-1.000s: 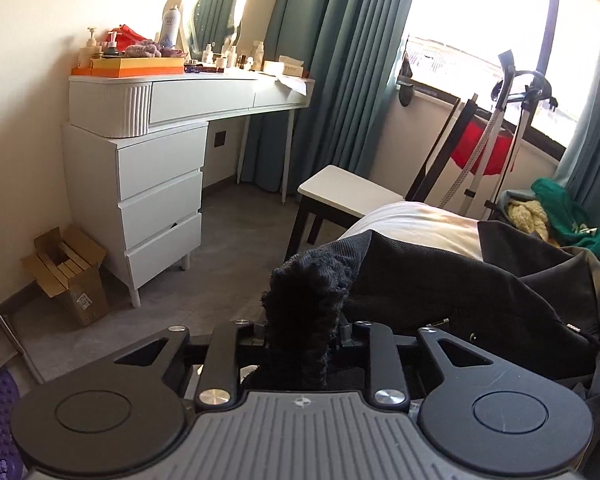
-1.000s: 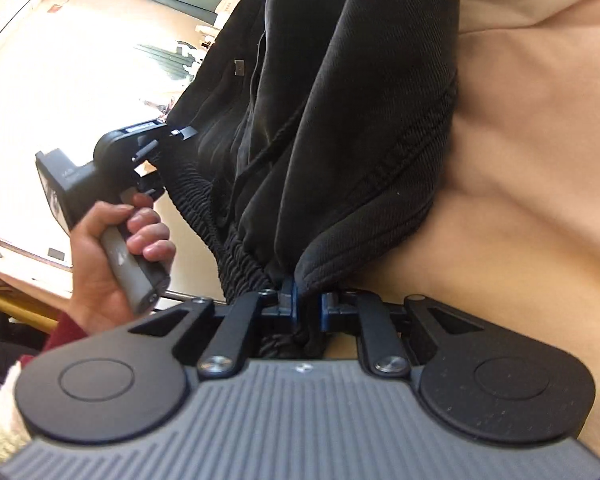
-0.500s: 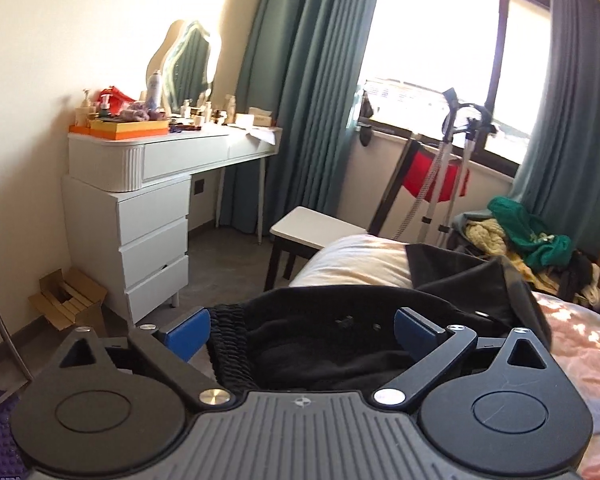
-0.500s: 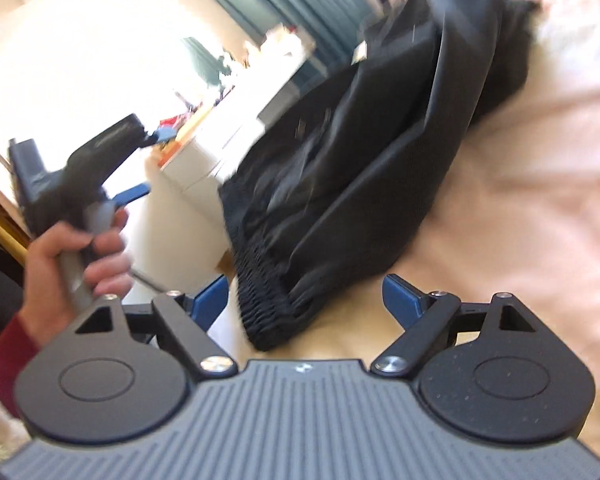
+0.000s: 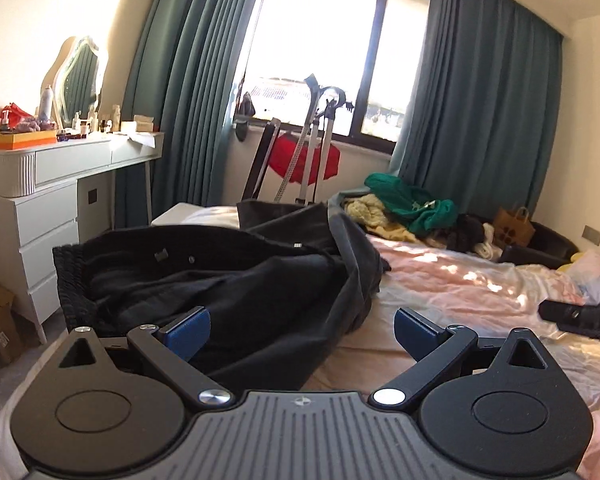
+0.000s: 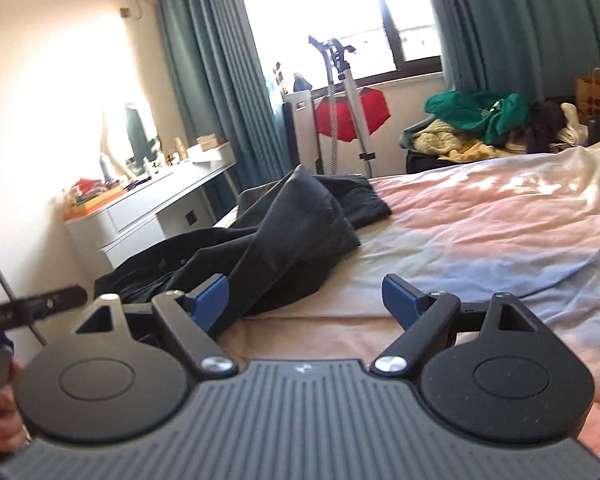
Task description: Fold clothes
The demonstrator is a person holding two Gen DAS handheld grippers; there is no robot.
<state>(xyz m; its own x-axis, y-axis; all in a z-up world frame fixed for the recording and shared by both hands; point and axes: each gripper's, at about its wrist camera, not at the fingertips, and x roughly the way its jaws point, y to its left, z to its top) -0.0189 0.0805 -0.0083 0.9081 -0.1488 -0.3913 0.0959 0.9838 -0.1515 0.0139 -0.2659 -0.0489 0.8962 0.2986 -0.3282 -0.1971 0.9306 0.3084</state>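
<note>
Both grippers free, black trousers lying rumpled on the bed

The left gripper [image 5: 302, 330] and right gripper [image 6: 305, 295] hang with jaws spread wide, gripping nothing. The black trousers [image 5: 228, 280] sprawl in a heap at the bed's [image 6: 480, 232] near left corner, ribbed waistband [image 5: 70, 280] at the edge. This looks like a regrasp: next, pinch two corners and spread them flat.

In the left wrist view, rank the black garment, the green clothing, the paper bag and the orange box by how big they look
1. Black garment, by far the largest, though it lies nearest the camera.
2. Green clothing.
3. Orange box and paper bag look about alike; I wouldn't rank them.
</note>
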